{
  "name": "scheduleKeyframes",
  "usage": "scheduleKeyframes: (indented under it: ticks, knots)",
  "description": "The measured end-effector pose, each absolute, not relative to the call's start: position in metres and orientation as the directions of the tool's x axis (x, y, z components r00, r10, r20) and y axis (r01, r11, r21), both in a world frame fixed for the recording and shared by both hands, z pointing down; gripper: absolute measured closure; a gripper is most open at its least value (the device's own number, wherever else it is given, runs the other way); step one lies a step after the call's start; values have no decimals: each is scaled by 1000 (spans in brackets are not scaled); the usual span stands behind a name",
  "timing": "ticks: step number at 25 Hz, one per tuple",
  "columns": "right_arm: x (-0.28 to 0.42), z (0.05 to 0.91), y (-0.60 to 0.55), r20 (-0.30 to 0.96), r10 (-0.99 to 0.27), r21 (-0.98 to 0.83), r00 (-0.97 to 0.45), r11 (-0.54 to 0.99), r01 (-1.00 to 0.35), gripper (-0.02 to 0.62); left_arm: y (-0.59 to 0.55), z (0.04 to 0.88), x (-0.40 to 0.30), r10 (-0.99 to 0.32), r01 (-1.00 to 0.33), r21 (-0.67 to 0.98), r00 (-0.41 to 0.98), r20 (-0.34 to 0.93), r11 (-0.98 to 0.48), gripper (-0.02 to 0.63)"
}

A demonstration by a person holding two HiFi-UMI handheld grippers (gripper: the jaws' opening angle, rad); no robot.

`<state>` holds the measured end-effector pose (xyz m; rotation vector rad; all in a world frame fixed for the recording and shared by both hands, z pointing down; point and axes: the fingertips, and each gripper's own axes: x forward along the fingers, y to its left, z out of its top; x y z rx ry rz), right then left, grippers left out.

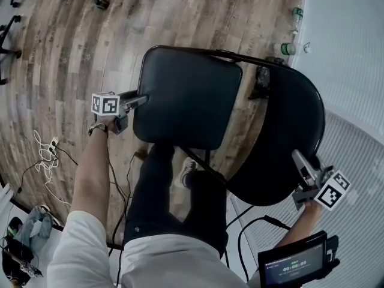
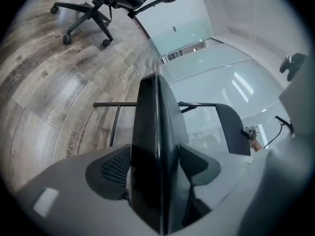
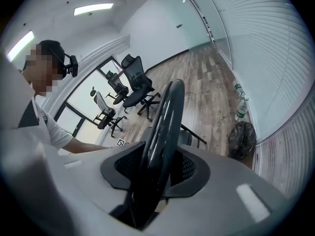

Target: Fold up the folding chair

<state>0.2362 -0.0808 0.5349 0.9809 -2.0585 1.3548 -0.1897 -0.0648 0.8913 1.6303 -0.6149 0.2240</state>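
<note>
One chair (image 1: 273,143) stood unfolded on the wood floor (image 1: 78,47), in the middle of the head view. Its seat (image 1: 186,98) faced up, with the backrest (image 1: 294,113) at its 3 o'clock. The left gripper (image 1: 141,99), at the seat's 9 o'clock, had its jaws wide apart around the seat's edge, not clamped. The right gripper (image 1: 299,158), at the backrest's 5 o'clock, pinched the backrest's rim. Bottles (image 1: 289,48) stood at 1 o'clock.
</note>
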Motion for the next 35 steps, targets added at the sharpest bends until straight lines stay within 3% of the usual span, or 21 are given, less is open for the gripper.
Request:
scheduleKeyframes:
  ticks: [7, 13, 18, 27, 35]
  knots:
    - [226, 528, -81, 725, -262, -572, -637, 288, -768, 465, -66, 887, -190, -237, -424, 905, 884, 403, -43, 308]
    - [226, 529, -80, 723, -263, -577, -639, 279, -768, 466, -68, 885, -189, -335, -365, 931, 878, 342, -8, 314]
    - [229, 531, -80, 727, -268, -578, -632, 259, -774, 477, -67, 893, -195, -396, -365, 930, 850, 347, 30, 322]
    - [234, 538, -81, 759, -290, -554, -584, 184, -812, 523, -65, 891, -189, -371, -373, 927, 855, 362, 45, 325]
    - [236, 543, -80, 781, -309, -526, -543, 143, -838, 520, -61, 891, -186, -348, -391, 919, 855, 385, 55, 325]
